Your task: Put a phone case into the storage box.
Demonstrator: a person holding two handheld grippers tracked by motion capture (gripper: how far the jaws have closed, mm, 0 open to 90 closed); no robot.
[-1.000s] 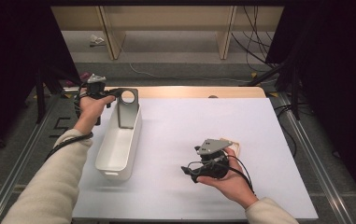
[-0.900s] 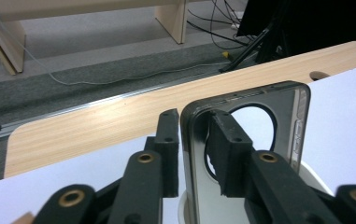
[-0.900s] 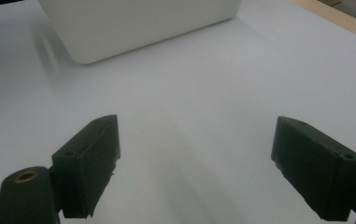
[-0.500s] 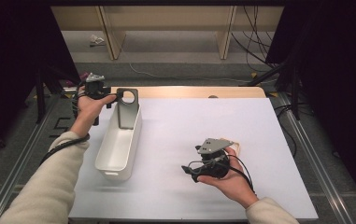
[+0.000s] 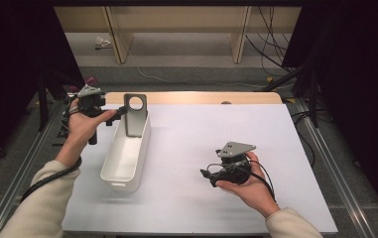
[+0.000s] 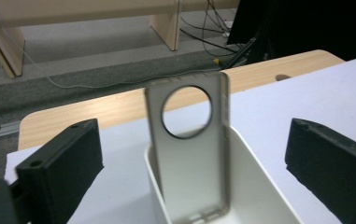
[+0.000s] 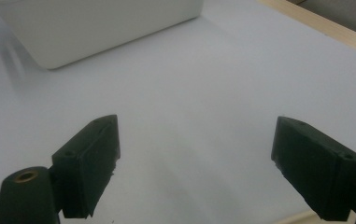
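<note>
The high view looks forward and down from above the near table edge, taking in the whole white table (image 5: pixel 216 129). The left gripper view sits close, facing the grey plate (image 6: pixel 189 154) in the white bin (image 6: pixel 259 196). The right gripper view skims low over the table, sharing the bin (image 7: pixel 96 23) at upper left.

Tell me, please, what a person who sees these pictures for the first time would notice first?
First the grey case with a round hole, standing upright at the far end of the white bin on the left of the table. Next the left claw, whose jaws have just been opening; they stand wide on either side of the case without touching it. The right claw hangs open over bare table.
</note>
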